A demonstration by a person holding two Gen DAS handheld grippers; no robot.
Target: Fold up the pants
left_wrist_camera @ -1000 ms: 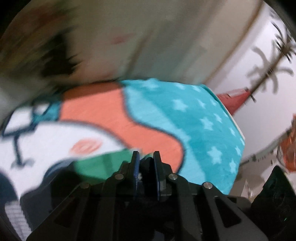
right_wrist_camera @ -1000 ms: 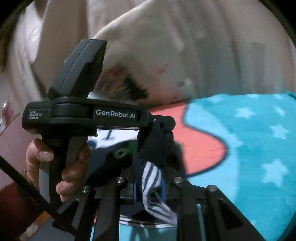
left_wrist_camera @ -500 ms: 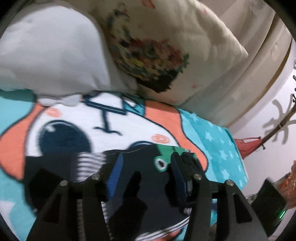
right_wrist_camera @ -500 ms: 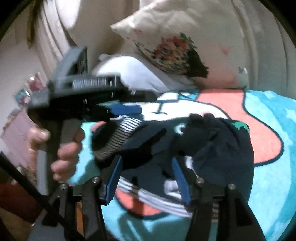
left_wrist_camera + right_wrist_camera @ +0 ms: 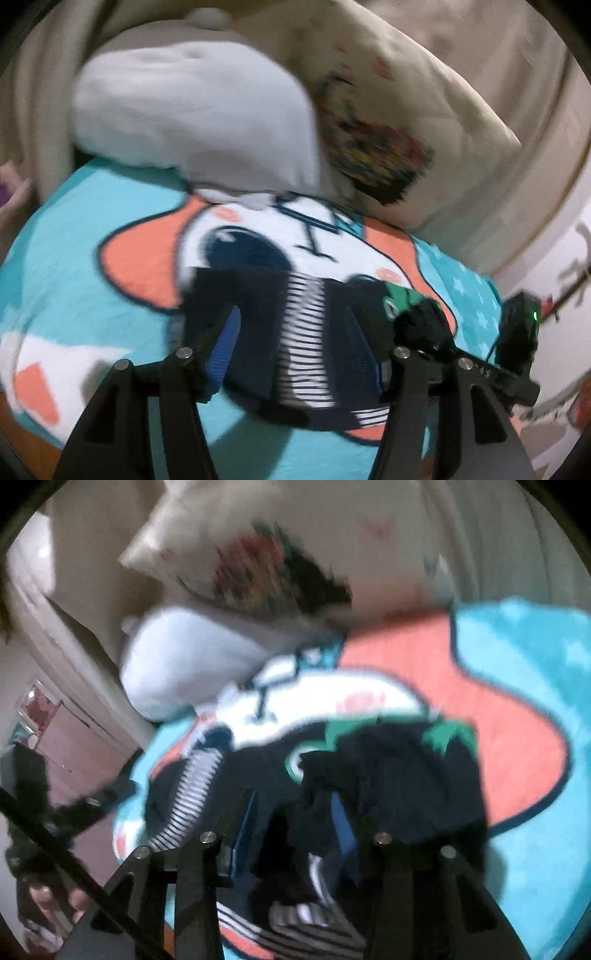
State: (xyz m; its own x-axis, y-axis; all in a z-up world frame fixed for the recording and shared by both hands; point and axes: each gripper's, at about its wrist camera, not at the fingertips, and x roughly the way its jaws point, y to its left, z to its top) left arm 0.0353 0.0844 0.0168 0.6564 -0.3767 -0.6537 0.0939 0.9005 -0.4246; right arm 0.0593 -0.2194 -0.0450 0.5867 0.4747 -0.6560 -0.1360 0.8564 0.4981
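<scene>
**Both grippers open over the pants; pillows crowding the far edge**

The dark navy pants with white-striped side bands (image 5: 295, 332) are lying bunched on the teal star-print fleece blanket with an orange and white cartoon face (image 5: 110, 229), which is covering the bed. In the left wrist view one striped band is running down the middle of the garment, and a green patch is showing at its right end.

The left gripper (image 5: 299, 339) is hovering over the pants with its blue-padded fingers (image 5: 225, 343) spread wide, holding nothing; the striped band is sitting in the gap between them. The right gripper (image 5: 291, 827) is likewise standing with its fingers (image 5: 243, 827) apart, directly over a raised, crumpled lump of the dark fabric. Blur is making it impossible to say whether either pad is touching the cloth.

At the head of the blanket a plain white pillow (image 5: 192, 110) is resting on the blanket's edge, and just beside it a cream pillow with a multicoloured floral print (image 5: 380, 151) is leaning, overlapping the white one. Both are well apart from the pants.

In the right wrist view the left gripper's black body (image 5: 29, 801) is showing at the left edge, with the person's hand (image 5: 55, 904) wrapped around its handle, and a black cable (image 5: 74, 871) is crossing the lower left corner.
</scene>
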